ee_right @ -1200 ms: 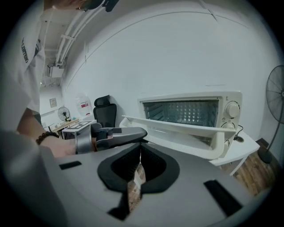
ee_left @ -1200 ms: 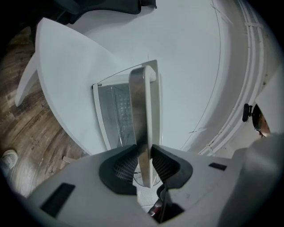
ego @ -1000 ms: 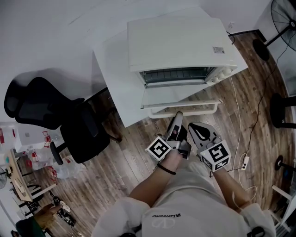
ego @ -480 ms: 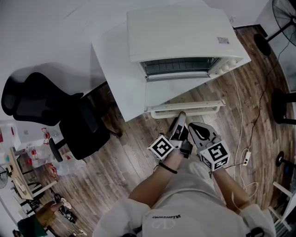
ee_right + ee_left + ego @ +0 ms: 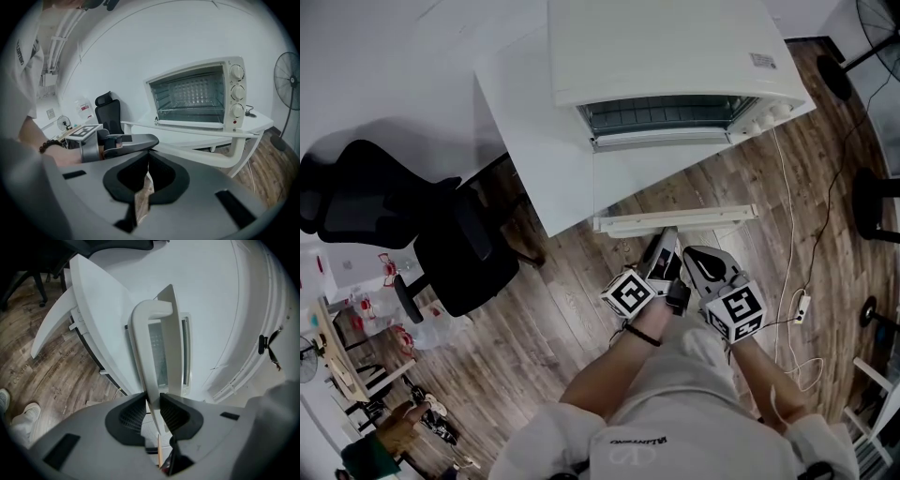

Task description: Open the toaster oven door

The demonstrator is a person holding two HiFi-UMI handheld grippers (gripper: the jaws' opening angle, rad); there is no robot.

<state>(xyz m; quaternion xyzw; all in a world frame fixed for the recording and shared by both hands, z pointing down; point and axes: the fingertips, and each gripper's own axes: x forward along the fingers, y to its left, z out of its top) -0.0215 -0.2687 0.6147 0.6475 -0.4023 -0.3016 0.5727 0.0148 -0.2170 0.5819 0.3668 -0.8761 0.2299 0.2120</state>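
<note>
- Head view: toaster oven sits on a white table. Its door is dropped flat out in front of the oven, with the handle along the far edge. The left gripper has its tip at the middle of the handle. The right gripper is just beside it, no contact with the handle visible. A black chair stands on the wood floor, off the oven's left side in this view.
- Left gripper view: jaws closing and pressed on the handle bar from both sides, so it is grasping the handle. Door glass sits behind the bar, toward the oven.
- Right gripper view: jaws clenched together, nothing between them. It faces the oven front, cavity open. Three knobs run down the oven's right side.
</note>
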